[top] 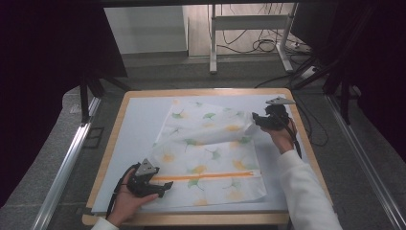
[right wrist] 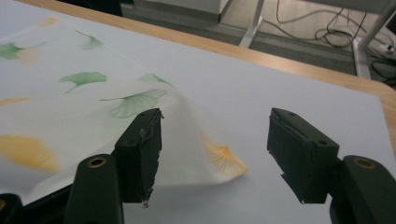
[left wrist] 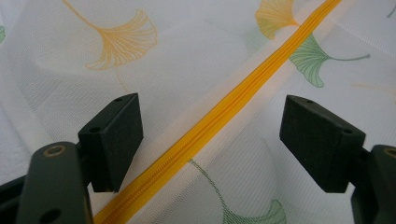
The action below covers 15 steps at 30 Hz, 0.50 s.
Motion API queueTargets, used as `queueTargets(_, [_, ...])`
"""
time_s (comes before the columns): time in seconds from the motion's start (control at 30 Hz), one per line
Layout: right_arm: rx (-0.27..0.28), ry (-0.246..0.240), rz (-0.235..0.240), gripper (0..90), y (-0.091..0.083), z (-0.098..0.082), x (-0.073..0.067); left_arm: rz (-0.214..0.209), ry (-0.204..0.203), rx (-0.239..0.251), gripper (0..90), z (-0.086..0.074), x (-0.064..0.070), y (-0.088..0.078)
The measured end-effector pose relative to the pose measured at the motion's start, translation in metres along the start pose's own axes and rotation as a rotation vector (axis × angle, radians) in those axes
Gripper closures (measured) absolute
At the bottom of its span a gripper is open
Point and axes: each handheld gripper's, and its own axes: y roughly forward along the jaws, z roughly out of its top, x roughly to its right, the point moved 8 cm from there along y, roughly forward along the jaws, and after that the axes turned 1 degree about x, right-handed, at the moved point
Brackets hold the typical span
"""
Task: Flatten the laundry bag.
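The bag [top: 206,153] lay flat on the mat [top: 139,143] as we held our left gripper [left wrist: 210,140] wide open astride its zipper [left wrist: 224,116]; our right gripper [right wrist: 212,154] stood open too, a raised corner [right wrist: 219,158] loose between its jaws.

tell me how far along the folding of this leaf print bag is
Done: the far part of the mesh bag looks folded over. In hand: the right gripper is open beside a raised corner; the left gripper is open astride the orange zipper. Left: flattening and further folds, probably.
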Motion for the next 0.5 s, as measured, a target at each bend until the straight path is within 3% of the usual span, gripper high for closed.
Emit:
queueTargets(0.17, [0.010,-0.009,0.052,36.0,-0.024,-0.008,-0.015,0.000,-0.001,0.002,21.4,0.000,0.000,-0.001])
queueTargets(0.27, [-0.013,-0.044,0.120,39.2,-0.041,-0.032,-0.035,0.001,-0.002,0.002,21.4,0.000,0.000,-0.001])
queueTargets(0.37, [-0.055,-0.062,0.181,41.4,-0.048,-0.052,-0.047,0.002,-0.002,-0.001,21.4,0.000,0.000,0.000])
queueTargets(0.5, [-0.094,-0.071,0.198,41.5,-0.045,-0.065,-0.050,0.003,-0.003,-0.003,21.4,0.000,0.000,0.001])
